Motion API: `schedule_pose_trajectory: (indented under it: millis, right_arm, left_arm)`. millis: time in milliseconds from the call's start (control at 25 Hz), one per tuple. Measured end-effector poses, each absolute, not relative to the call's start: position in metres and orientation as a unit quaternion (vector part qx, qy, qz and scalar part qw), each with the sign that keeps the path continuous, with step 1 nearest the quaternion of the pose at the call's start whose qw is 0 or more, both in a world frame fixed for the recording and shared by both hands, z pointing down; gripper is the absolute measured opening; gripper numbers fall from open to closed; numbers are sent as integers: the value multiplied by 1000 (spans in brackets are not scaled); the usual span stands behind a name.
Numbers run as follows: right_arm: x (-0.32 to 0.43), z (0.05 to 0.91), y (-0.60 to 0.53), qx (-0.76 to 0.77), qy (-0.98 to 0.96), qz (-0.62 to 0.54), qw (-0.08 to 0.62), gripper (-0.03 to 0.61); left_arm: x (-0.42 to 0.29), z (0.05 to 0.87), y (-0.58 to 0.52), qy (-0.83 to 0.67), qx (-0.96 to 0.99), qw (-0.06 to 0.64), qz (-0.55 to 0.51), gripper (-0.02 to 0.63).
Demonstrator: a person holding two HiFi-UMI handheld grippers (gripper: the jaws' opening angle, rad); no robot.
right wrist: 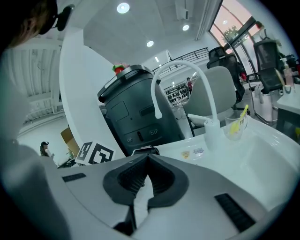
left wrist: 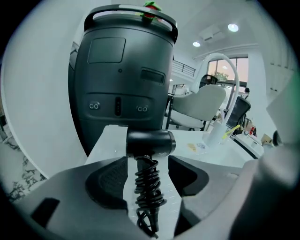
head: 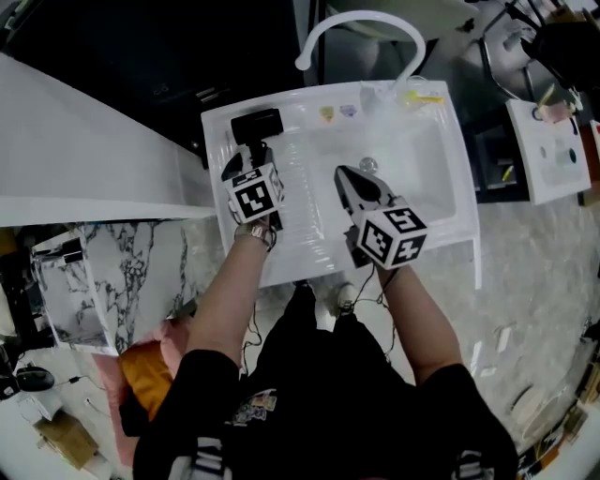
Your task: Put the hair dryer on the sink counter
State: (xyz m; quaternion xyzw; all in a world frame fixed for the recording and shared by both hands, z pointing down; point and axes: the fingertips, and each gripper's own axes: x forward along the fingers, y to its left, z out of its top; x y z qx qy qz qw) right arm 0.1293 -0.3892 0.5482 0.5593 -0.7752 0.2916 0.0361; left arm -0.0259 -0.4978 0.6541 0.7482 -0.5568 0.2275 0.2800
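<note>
- The hair dryer (left wrist: 150,143) is lying on the sink counter (head: 291,239), near its back left corner, with its black body crosswise and resting on the white top.
- The left gripper (left wrist: 148,176) is hovering just in front of it with its jaws spread wide. Neither pad is pressing on anything, but the dryer's coiled cord (left wrist: 147,187) is running straight back between them.
- The right gripper (right wrist: 147,157) is hanging over the sink basin (head: 403,159) with its jaws pressed together and nothing in them.
- The likeliest slip: as the left gripper is pulling away, a jaw could be catching a loop of the cord. That would be dragging the dryer forward or turning it out of place.
- The dryer is sitting close to the counter's edge, so a nudge from the jaw tips could be tipping it off the corner.
- The cord seems to be lying near the basin's rim and might be sliding down into it, tugging the dryer after it. From above, the gripper is hiding that stretch.
- A dark barrel-shaped machine (left wrist: 124,79) is standing right behind the counter, closing off the space beyond the dryer.
- A curved white faucet (head: 361,23) is arching over the back rim. A clear cup (right wrist: 236,124) holding something yellow is standing beside its base, well apart from the dryer.
</note>
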Motion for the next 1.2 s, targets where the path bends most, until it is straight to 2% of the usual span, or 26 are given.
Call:
schedule_pose_trajectory:
  millis: [200, 280, 360, 440, 760, 960, 1200]
  right_arm:
    - [131, 525, -364, 547, -790, 275, 31, -2]
    - [132, 514, -353, 543, -795, 268, 29, -2]
    - [133, 504, -341, 537, -801, 262, 26, -2]
    - [135, 493, -326, 531, -808, 256, 18, -2]
    - [146, 436, -253, 504, -840, 203, -9, -2]
    - [149, 408, -196, 484, -856, 182, -19, -2]
    - [121, 401, -148, 439, -880, 184, -20, -2]
  left_arm:
    - [-39, 609, -460, -554, 766, 252, 205, 239]
    - [-47, 588, -440, -560, 769, 239, 194, 166]
    - [-55, 568, -420, -568, 770, 229, 179, 64]
    - [-58, 547, -397, -569, 775, 225, 158, 14]
    - [-36, 455, -284, -511, 831, 217, 38, 3]
    - [-22, 420, -203, -494, 852, 167, 31, 3]
    - [-37, 407, -131, -517, 843, 146, 34, 3]
